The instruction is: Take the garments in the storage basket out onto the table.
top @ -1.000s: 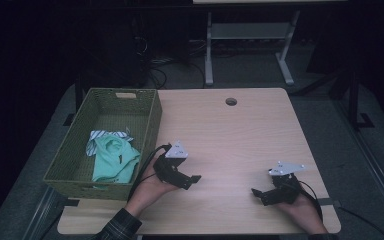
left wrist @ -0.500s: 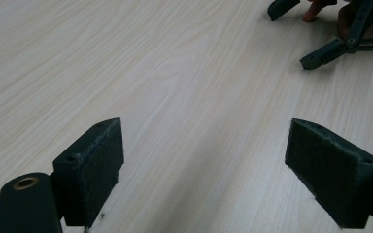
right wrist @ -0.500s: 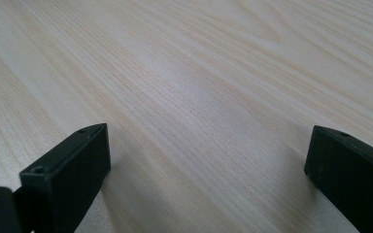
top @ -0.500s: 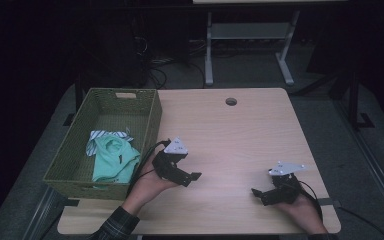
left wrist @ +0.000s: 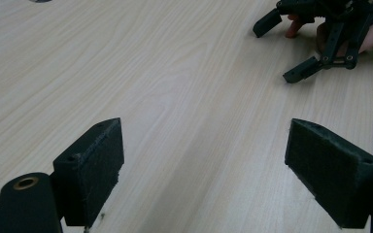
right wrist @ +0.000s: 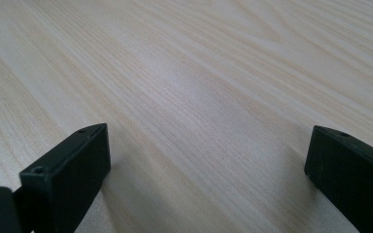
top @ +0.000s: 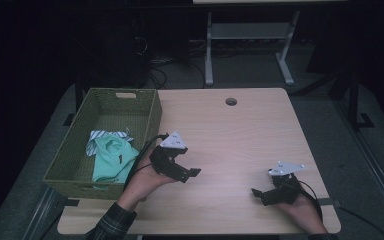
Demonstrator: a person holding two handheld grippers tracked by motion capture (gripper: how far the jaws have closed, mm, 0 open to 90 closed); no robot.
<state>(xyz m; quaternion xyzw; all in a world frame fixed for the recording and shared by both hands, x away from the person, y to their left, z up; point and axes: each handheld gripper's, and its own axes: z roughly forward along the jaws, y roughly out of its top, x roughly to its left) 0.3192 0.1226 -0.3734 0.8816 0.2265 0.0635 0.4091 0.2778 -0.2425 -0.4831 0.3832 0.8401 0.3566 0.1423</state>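
Pale wood grain is running under both grippers, and nothing is lying between their black jaws. Nearest the person, the right gripper (top: 267, 192) is resting low over the desk (top: 240, 135) at its near right corner, its jaws standing wide apart with bare wood between them in the right gripper view; it is probably parked there, waiting its turn. A little farther in and to the left, the left gripper (top: 185, 172) is hanging just above the desk with its jaws spread wide too, gripping nothing. In the left gripper view its pads (left wrist: 94, 170) are pointing across the bare wood toward the other gripper, so it is facing away from the work rather than toward it.

The left hand (top: 142, 182) is sitting just beside the near right corner of a green woven basket (top: 145, 120), which is standing on the left part of the desk. That closeness suggests this hand is the one meant to reach into it. Inside the basket, a mint green garment (top: 111, 159) is lying crumpled toward the near end, and a striped cloth (top: 100, 135) is peeking out from under its far edge; the far half of the basket floor is showing bare weave. The clothes are lying untouched, well apart from the right gripper and near the left one.

Farthest off, a round cable hole (top: 231, 101) is sitting in the desk near its back edge.
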